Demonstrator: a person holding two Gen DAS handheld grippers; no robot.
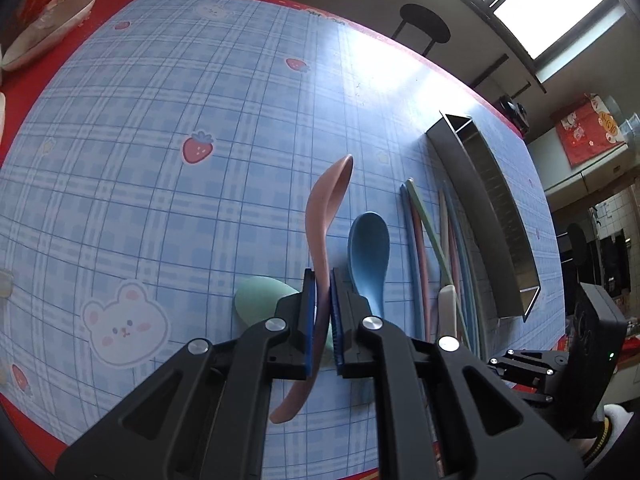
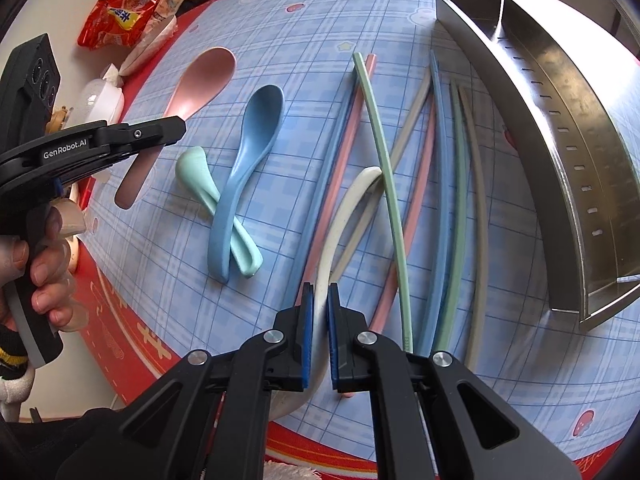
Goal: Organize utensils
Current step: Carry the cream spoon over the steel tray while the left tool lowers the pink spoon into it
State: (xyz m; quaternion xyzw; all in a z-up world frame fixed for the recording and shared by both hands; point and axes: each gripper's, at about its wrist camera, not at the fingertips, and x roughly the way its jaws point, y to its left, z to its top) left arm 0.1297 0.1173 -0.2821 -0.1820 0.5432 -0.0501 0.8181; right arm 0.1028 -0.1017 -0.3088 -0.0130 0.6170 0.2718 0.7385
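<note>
Both grippers clamp handles: left gripper [image 1: 322, 280] pink spoon [image 1: 325, 216], right gripper [image 2: 319, 294] white spoon [image 2: 340, 216].

Home dining table beside a kitchen.
Beyond the strawberry-print tablecloth [image 1: 160, 140]: snack packets [image 2: 120, 20], stool [image 1: 426, 26], tiled wall [image 1: 616, 208].

The green spoon [image 1: 256, 300] lies half hidden behind the left gripper's fingers [image 1: 308, 312]. Right of it, the white spoon's [image 2: 340, 216] bowl vanishes beneath the right gripper [image 2: 319, 332].
</note>
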